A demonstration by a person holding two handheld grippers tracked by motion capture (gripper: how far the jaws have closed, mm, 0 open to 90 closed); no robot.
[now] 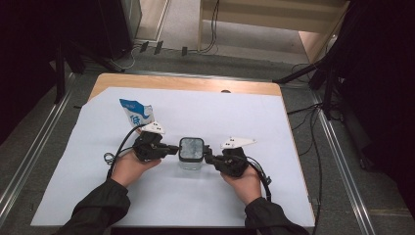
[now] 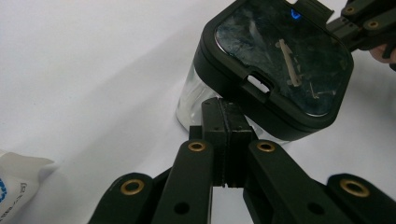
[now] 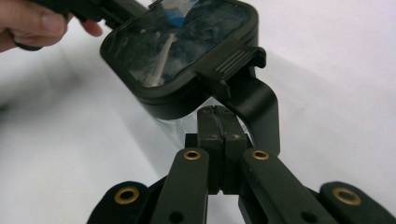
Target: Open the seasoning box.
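Jaws of both grippers are clenched flat, pad against pad, with nothing between them. The left gripper (image 2: 223,140) has its closed tips pressed to the near side of the clear square plastic container with a black latching lid (image 2: 275,70), just under the lid's rim, where a small slot sits above the tips. The right gripper (image 3: 220,140) meets the same container (image 3: 182,56) from the opposite side; its tips are just below the ribbed black latch tab (image 3: 238,60), beside the black strap that hangs down from it.

So the container stands between the 2 pairs of jaws, on the white sheet covering the counter (image 1: 220,107).

I judge the container to be light and stiff, but its clear wall looks smooth and probably slippery. The lid's rim and the latch tab give better hold than the wall. Pushing from 1 side alone could slide or tip it, so 2 sides are safer.

From the high view, one sees the layout: the container (image 1: 191,152) in the middle, and a white and blue crumpled pouch (image 1: 137,113) behind the left gripper (image 1: 172,148). The gripper views add the details of the lid: its slot, its latch, and reflections on the glossy top.
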